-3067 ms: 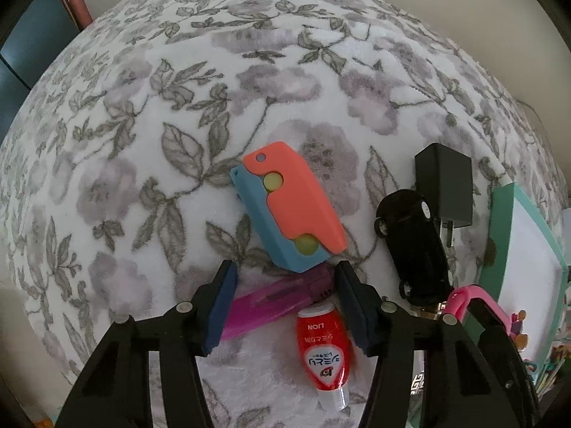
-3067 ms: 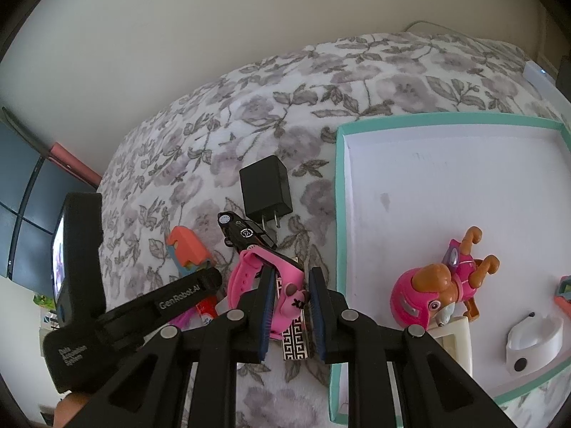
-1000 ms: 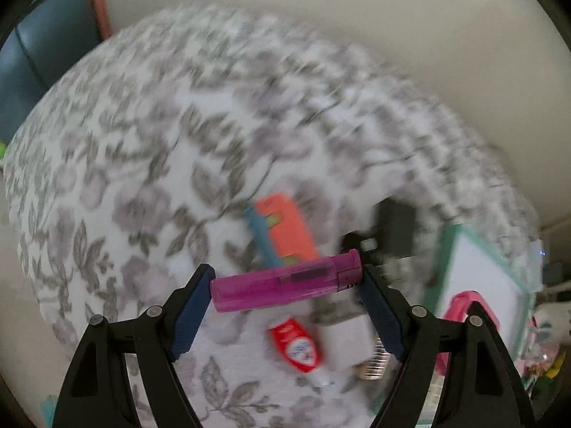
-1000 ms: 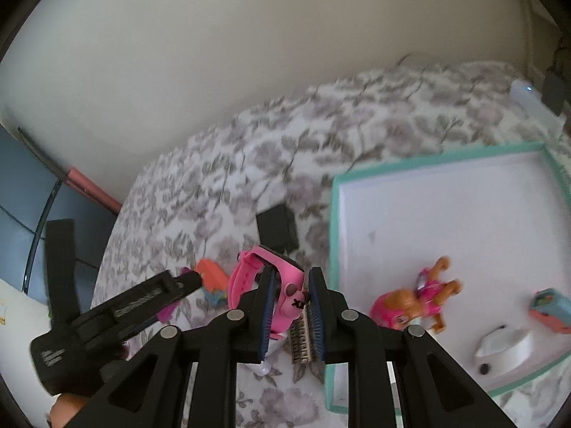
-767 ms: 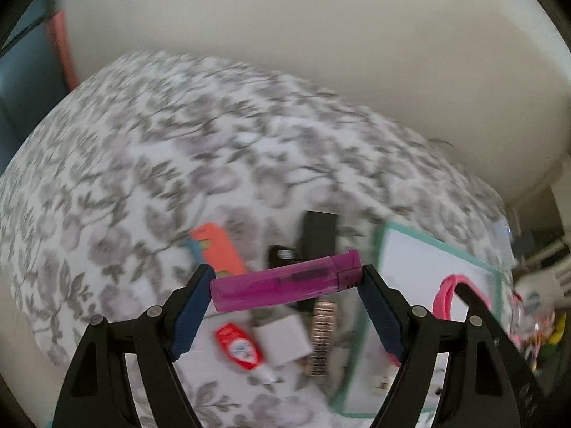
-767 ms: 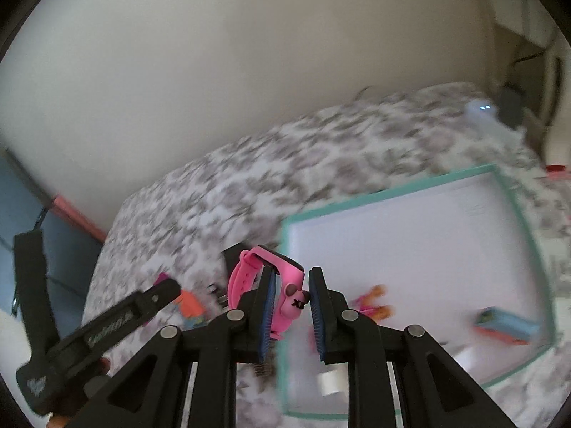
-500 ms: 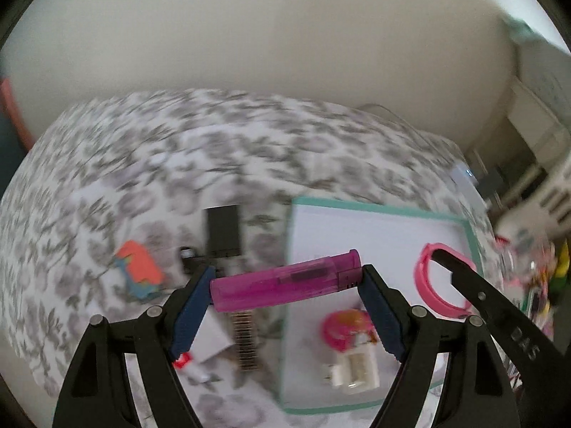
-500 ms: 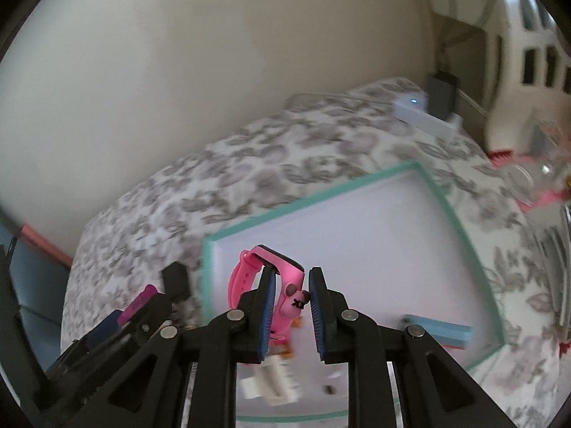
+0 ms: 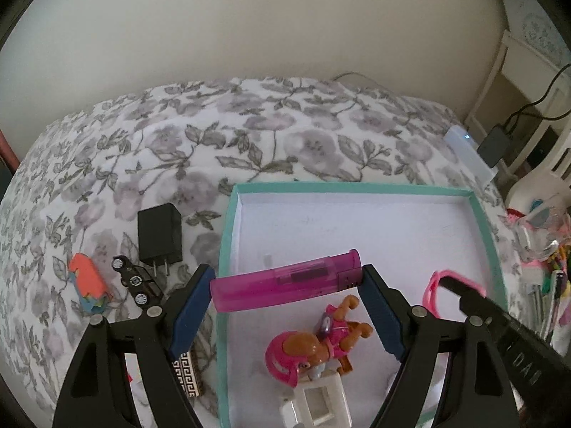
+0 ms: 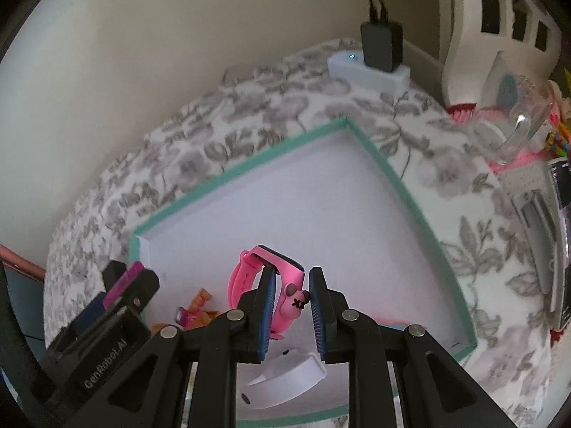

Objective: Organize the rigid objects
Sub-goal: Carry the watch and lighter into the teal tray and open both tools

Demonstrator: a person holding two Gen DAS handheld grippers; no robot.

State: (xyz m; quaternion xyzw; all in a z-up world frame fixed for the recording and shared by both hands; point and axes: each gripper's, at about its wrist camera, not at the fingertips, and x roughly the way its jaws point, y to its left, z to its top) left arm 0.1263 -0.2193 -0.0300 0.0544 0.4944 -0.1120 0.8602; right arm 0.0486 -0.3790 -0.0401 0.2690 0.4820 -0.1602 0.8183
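Note:
My left gripper (image 9: 285,278) is shut on a magenta lighter (image 9: 285,281), held crosswise above the near left part of the teal-rimmed white tray (image 9: 228,221). My right gripper (image 10: 291,294) is shut on a pink watch (image 10: 276,278) above the same tray (image 10: 403,185); the watch also shows in the left wrist view (image 9: 433,290). A pink toy pup (image 9: 314,347) and a white block (image 9: 317,404) lie in the tray. The left gripper shows at the lower left of the right wrist view (image 10: 117,296).
On the floral cloth left of the tray lie a black charger (image 9: 159,233), a black toy car (image 9: 137,281), an orange-and-blue toy (image 9: 88,283) and a patterned box (image 9: 187,376). A power strip (image 10: 367,69) and clutter (image 10: 517,135) sit at the far right.
Both grippers have lifted from the loose objects and swung right over the tray, the left with the lighter it picked up, the right with the watch.

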